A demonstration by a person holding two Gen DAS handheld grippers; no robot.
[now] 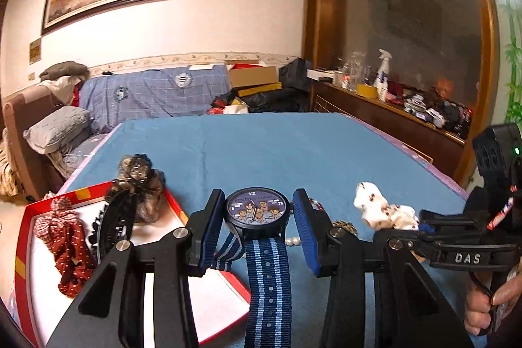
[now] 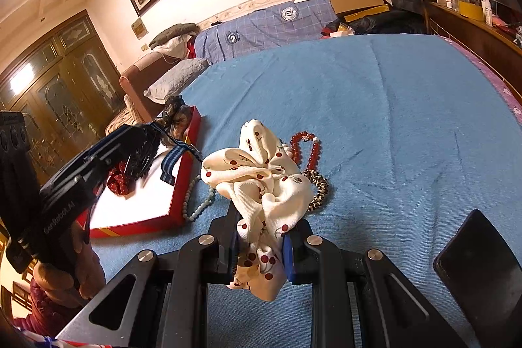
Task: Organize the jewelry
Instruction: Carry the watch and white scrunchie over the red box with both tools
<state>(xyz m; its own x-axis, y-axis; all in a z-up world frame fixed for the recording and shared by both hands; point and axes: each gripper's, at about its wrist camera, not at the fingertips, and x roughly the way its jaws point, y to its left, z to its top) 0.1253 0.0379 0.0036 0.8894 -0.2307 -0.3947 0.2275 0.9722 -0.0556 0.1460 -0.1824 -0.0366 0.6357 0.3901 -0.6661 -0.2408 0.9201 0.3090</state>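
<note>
A: L gripper status?

B: Jaws partway apart w/ the watch btwn them. The case looks pinched across its width, dial facing the cam, strap trailing back toward the wrist. The pads seem to touch the case sides, so I'd call it held.

A: Where does it sit vs the red tray?

B: Tray's to the L gripper's own left and slightly below, in the left wrist view. The watch's long axis runs along the fingers. From the right wrist view the strap end hangs over the tray's white floor, so prob just a short move left, then lower.

A: What's in the tray?

B: Red scrunchie, brown scrunchie, and a dark comb-like clip.

A: R gripper?

B: Nearly closed, clamped on the cherry-print scrunchie, which bunches up fwd of the pads over the blue bedspread. It's farther from the tray than the L one. 3 pieces are loose nearby: red bead bracelet, pale bead string at the tray's edge, leopard hair tie.
</note>
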